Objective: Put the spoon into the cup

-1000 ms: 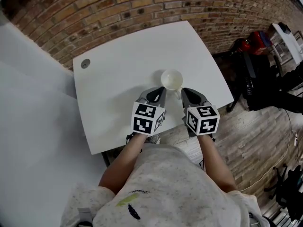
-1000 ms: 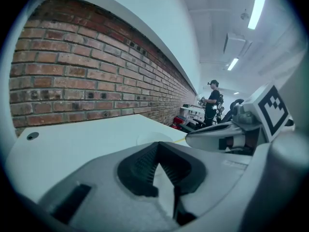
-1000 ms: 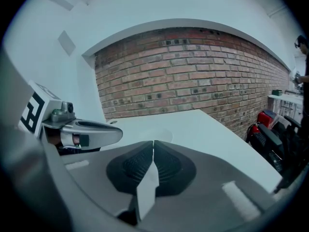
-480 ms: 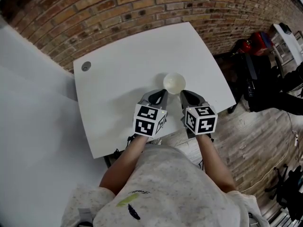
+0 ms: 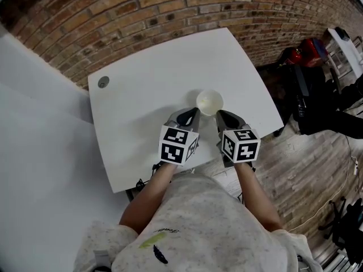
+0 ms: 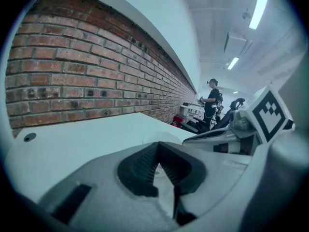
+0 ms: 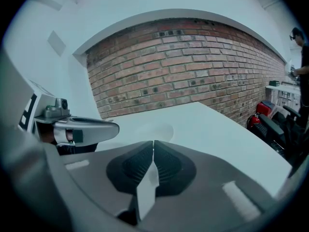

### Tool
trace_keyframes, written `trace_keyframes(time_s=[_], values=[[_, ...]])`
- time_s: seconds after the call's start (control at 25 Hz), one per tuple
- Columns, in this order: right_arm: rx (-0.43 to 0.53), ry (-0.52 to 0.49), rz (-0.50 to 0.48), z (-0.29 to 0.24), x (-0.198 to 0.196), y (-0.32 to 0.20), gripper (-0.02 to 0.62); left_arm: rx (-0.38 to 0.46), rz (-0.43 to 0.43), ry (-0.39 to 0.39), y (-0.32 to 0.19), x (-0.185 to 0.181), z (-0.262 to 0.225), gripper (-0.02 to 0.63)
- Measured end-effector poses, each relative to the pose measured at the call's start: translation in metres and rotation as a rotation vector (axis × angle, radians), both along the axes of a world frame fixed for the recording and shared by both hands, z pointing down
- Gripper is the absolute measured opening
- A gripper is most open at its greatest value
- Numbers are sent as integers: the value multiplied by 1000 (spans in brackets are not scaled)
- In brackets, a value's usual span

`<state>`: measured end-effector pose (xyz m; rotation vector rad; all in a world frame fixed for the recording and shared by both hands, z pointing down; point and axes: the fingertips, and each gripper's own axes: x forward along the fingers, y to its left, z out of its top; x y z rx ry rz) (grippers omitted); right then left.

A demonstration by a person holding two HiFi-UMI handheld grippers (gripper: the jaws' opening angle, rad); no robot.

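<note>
The cup (image 5: 209, 102) stands on the white table (image 5: 142, 89). The left gripper (image 5: 191, 114) is just beside the cup on its left and the right gripper (image 5: 222, 115) is just beside it on its right, both with their jaws pressed together. I cannot tell where the spoon is

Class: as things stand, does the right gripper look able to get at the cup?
Probably yes: the cup stands just ahead of the right gripper on the table, nothing between them, though its jaws are together.
</note>
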<state>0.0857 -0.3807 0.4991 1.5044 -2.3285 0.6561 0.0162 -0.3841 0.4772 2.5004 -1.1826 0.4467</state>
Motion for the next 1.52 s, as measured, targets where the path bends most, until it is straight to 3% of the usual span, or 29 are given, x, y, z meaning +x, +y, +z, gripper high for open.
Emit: trace_keyframes(time_s=[0.96,1.52], values=[[31,-4,17,-9,12,6,44,6,-5,-8,11,4,-3,-5],[86,-19,-10,-36,23,45,41,40,-41,-3,46,4,-18,-5]])
